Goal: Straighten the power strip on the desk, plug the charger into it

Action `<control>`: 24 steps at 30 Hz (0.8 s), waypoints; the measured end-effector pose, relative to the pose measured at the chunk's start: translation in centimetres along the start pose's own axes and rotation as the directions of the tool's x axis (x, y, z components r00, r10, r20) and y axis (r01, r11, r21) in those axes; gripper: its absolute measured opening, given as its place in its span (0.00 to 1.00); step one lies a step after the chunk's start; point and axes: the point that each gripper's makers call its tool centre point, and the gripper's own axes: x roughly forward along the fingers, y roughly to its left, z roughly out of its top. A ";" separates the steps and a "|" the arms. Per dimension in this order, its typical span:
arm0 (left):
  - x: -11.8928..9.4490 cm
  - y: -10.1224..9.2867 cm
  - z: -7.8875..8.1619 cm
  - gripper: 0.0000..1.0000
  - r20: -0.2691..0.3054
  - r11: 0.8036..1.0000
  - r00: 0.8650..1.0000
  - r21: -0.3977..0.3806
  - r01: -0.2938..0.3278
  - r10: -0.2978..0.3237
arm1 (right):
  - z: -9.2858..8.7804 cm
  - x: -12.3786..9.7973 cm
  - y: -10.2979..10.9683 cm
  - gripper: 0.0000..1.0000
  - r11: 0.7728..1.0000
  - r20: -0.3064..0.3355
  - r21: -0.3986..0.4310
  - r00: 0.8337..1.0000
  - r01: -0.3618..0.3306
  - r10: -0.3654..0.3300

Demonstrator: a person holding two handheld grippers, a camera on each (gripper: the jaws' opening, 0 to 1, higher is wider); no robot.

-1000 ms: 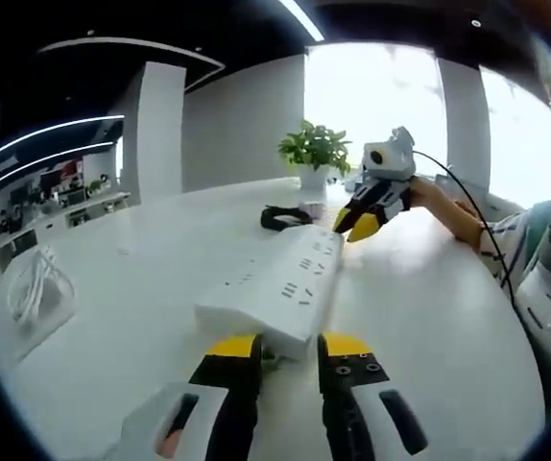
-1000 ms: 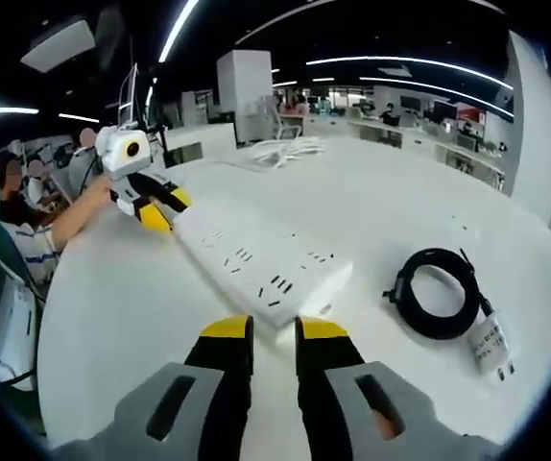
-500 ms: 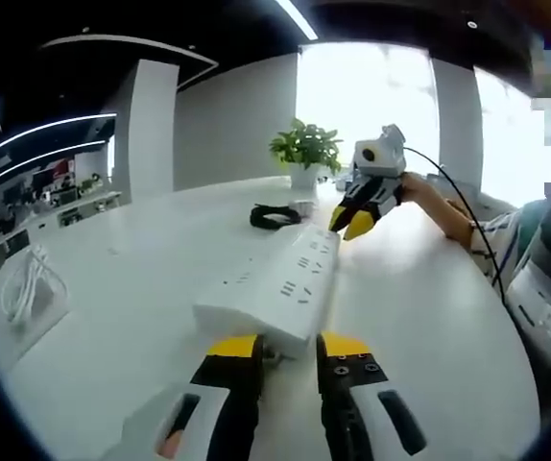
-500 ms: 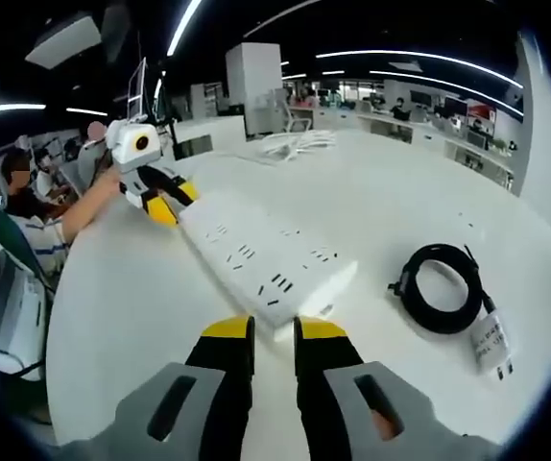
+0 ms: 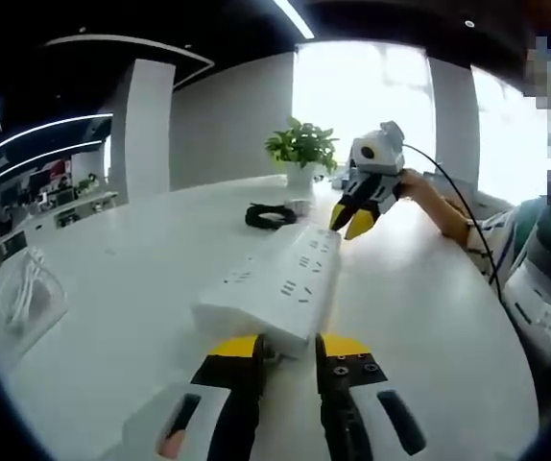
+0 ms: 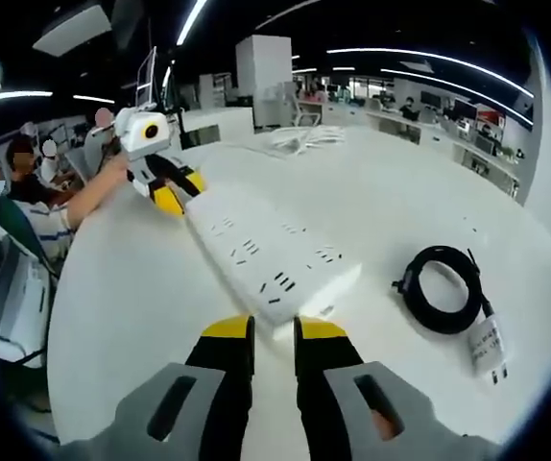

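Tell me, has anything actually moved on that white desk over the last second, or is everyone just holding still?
Little changed. The right gripper lifted slightly at the far end of the power strip, and both views drifted a bit with the hands. The left gripper still sits at the strip's near end. Nothing was grabbed or released. The strip, the coiled black cable and the potted plant kept their places on the desk.

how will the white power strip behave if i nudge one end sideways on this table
The power strip looks like a rigid plastic bar, so it should pivot as one piece. Lying flat on the smooth white table, it will probably slide easily and won't tip or roll.
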 end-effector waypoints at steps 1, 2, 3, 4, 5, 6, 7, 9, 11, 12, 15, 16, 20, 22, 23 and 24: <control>0.0 0.0 0.0 0.21 0.000 1.000 1.000 0.000 0.001 -0.001 | 0.0 0.0 0.0 0.16 1.000 -0.003 -0.003 1.000 -0.001 0.001; 0.0 0.0 0.0 0.21 -0.001 1.000 1.000 0.001 0.001 -0.001 | 0.0 -0.1 0.0 0.16 1.000 -0.005 -0.006 1.000 -0.002 0.002; 0.0 -0.1 0.0 0.21 -0.001 1.000 1.000 0.001 0.001 -0.001 | 0.0 -0.1 0.0 0.16 1.000 -0.006 -0.008 1.000 -0.003 0.003; 0.0 -0.1 0.0 0.21 -0.002 1.000 1.000 0.001 0.001 -0.001 | -0.1 -0.1 0.0 0.16 1.000 -0.007 -0.010 1.000 -0.004 0.004; 0.0 -0.1 0.0 0.21 -0.004 1.000 1.000 0.003 0.002 -0.002 | -0.1 -0.1 0.1 0.16 1.000 -0.009 -0.012 1.000 -0.007 0.007; 0.0 -0.1 0.0 0.21 -0.005 1.000 1.000 0.005 0.003 -0.003 | -0.1 -0.2 0.1 0.15 1.000 -0.011 -0.012 1.000 -0.009 0.009; 0.0 -0.1 0.0 0.21 -0.006 1.000 1.000 0.006 0.004 -0.004 | -0.2 -0.2 0.2 0.15 1.000 -0.014 -0.016 1.000 -0.012 0.012; 0.0 -0.1 0.0 0.21 -0.010 1.000 1.000 0.011 0.005 -0.004 | -0.2 -0.3 0.3 0.15 1.000 -0.020 -0.025 1.000 -0.016 0.016; 0.0 -0.1 0.0 0.21 -0.011 1.000 1.000 0.014 0.005 -0.005 | -0.3 -0.3 0.4 0.15 0.999 -0.024 -0.030 0.999 -0.023 0.023; 0.0 -0.1 0.0 0.21 -0.012 1.000 1.000 0.014 0.006 -0.006 | -0.3 -0.4 0.5 0.15 0.999 -0.025 -0.029 0.999 -0.026 0.025; -0.1 -0.1 0.0 0.21 -0.009 1.000 1.000 0.007 0.010 -0.010 | -0.4 -0.4 0.5 0.16 0.999 -0.029 -0.034 0.999 -0.031 0.030; -0.1 -0.1 0.0 0.21 -0.008 1.000 1.000 0.003 0.011 -0.011 | -0.4 -0.4 0.5 0.16 0.999 -0.030 -0.036 0.999 -0.032 0.031; 0.0 -0.2 -0.1 0.21 -0.011 1.000 1.000 0.009 0.007 -0.007 | -0.5 -0.4 0.6 0.16 0.999 -0.034 -0.035 0.999 -0.034 0.033; 0.0 -0.2 -0.1 0.21 -0.011 1.000 1.000 0.009 0.008 -0.008 | -0.5 -0.4 0.6 0.16 0.999 -0.036 -0.035 0.999 -0.036 0.035; 0.0 -0.2 -0.1 0.21 -0.011 1.000 1.000 0.009 0.009 -0.008 | -0.5 -0.4 0.6 0.15 0.999 -0.036 -0.032 0.999 -0.036 0.035; 0.0 -0.2 -0.1 0.21 -0.010 1.000 1.000 0.007 0.010 -0.009 | -0.5 -0.4 0.5 0.15 0.999 -0.036 -0.032 0.999 -0.036 0.035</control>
